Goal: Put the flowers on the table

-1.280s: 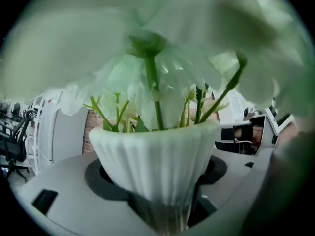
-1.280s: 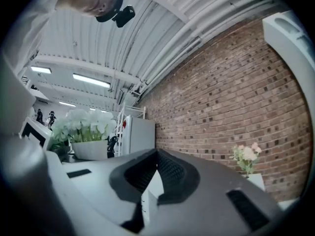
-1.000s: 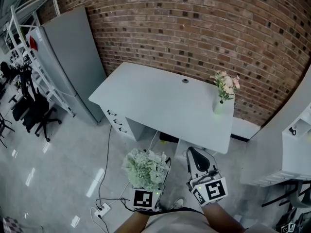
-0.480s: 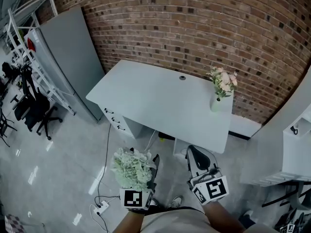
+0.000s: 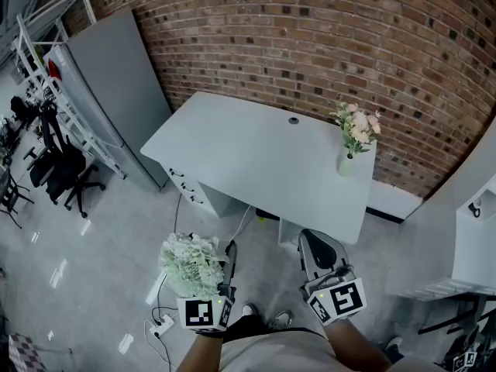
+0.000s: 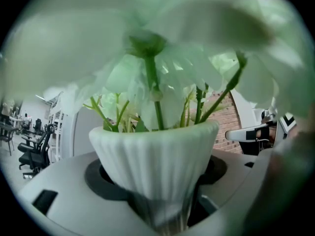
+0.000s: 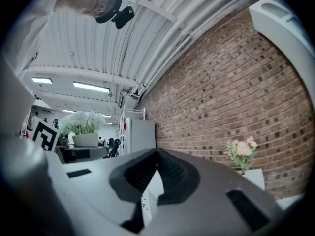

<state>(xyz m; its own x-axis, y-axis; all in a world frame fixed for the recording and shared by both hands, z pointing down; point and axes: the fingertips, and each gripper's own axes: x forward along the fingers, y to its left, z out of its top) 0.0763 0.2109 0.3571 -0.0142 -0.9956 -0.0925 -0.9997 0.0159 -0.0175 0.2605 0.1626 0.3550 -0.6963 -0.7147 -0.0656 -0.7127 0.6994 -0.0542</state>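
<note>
Head view: the left gripper [image 5: 217, 273] holds a white pot [image 6: 155, 156] of pale green flowers [image 5: 190, 263]. Its jaws are wide and press on the pot's narrow bottom. The pot is up in the air over the floor [image 5: 116, 239], well apart from the table [image 5: 248, 157]. The right gripper [image 5: 314, 246] is closed tight and holds nothing. Some pink flowers [image 5: 355, 129] stand on the table's far corner. I think the carrying is part done. Getting to the table and setting the pot down is left.

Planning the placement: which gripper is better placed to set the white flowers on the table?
Left. The left gripper holds the white flower pot; the right gripper is shut and empty. The table lies ahead of both.
</note>
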